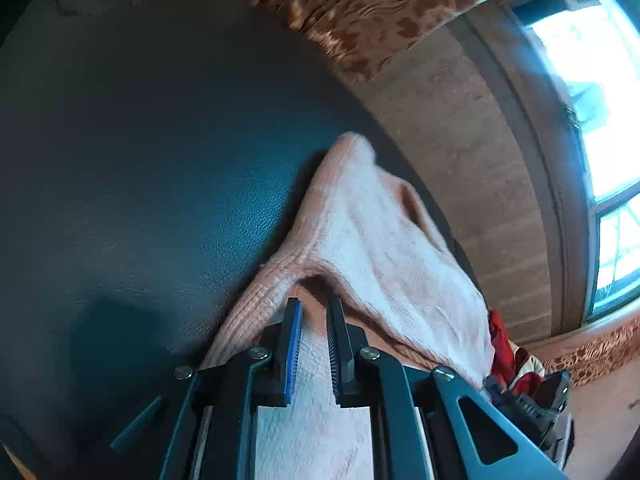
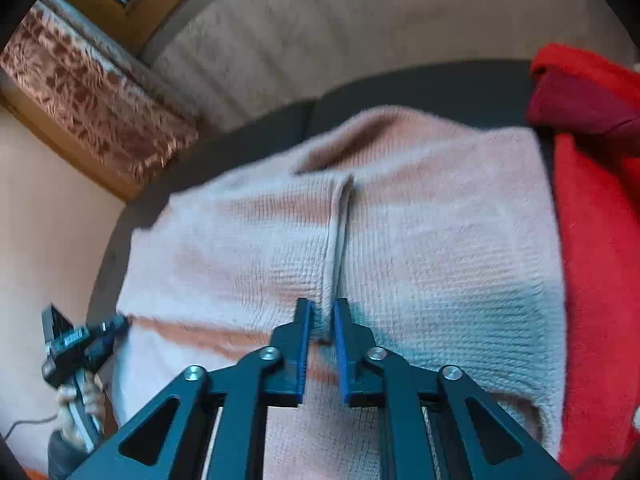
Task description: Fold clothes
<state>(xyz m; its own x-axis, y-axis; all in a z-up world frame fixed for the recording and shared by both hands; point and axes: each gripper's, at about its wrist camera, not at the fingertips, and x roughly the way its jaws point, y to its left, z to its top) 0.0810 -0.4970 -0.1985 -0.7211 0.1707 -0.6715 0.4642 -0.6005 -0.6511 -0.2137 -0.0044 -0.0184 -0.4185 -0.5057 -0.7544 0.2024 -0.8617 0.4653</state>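
A pale pink knit sweater [image 2: 400, 240] lies on a dark leather surface [image 1: 140, 160]. My right gripper [image 2: 322, 308] is shut on a raised fold of the sweater at its near middle. My left gripper [image 1: 314, 308] is shut on the sweater's left edge [image 1: 360, 232], lifting it so that the cloth drapes off to the right. The left gripper [image 2: 120, 322] also shows in the right wrist view, at the sweater's left edge, with the hand that holds it.
A red garment [image 2: 592, 220] lies right of the sweater, touching it; it also shows in the left wrist view [image 1: 500, 344]. A brown patterned cushion [image 1: 380, 8] and a brick wall [image 1: 460, 140] stand behind. A window [image 1: 592, 100] is at the right.
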